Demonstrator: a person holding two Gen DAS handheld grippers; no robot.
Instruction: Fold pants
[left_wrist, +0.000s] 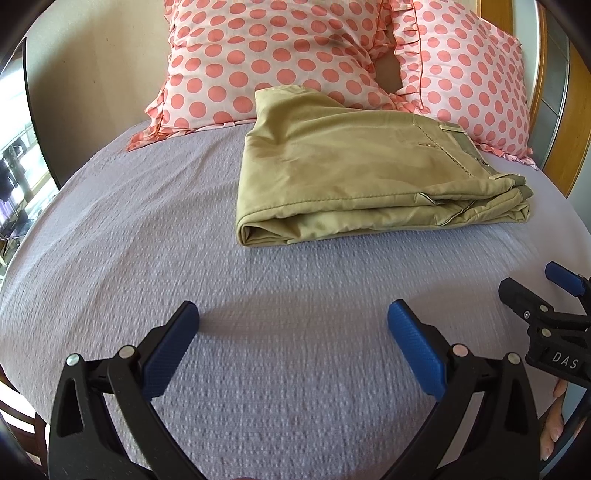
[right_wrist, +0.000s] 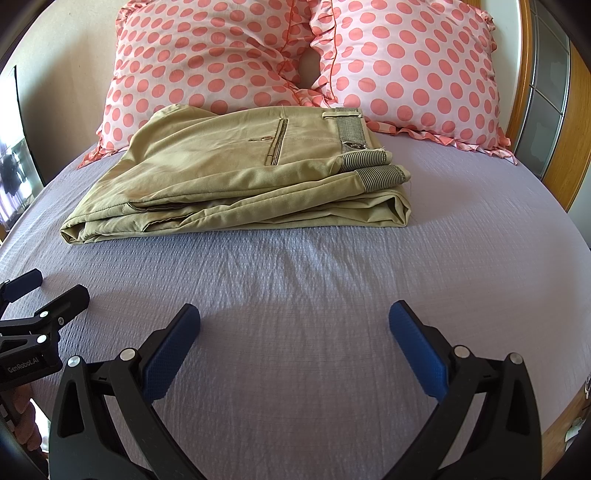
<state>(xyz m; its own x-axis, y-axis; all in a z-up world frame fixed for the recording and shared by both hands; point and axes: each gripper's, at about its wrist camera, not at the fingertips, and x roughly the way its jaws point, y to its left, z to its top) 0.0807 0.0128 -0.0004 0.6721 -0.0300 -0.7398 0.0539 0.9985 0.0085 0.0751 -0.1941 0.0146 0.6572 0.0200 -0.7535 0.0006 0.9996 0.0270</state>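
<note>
Left gripper (left_wrist: 293, 314): jaws spread wide, nothing between them, over bare sheet (left_wrist: 147, 229). Right gripper (right_wrist: 294, 314): same, wide open and empty; it shows at 3 o'clock in the left view, and the left shows at 9 o'clock in the right view. Pants (right_wrist: 229, 177): khaki, folded into a flat stack on the sheet, beyond both grippers and apart from them, striped waistband lining at the right end. Pillows (right_wrist: 221, 55): two, pink with coral dots, at 12 o'clock; the stack's far edge lies against them.
</note>
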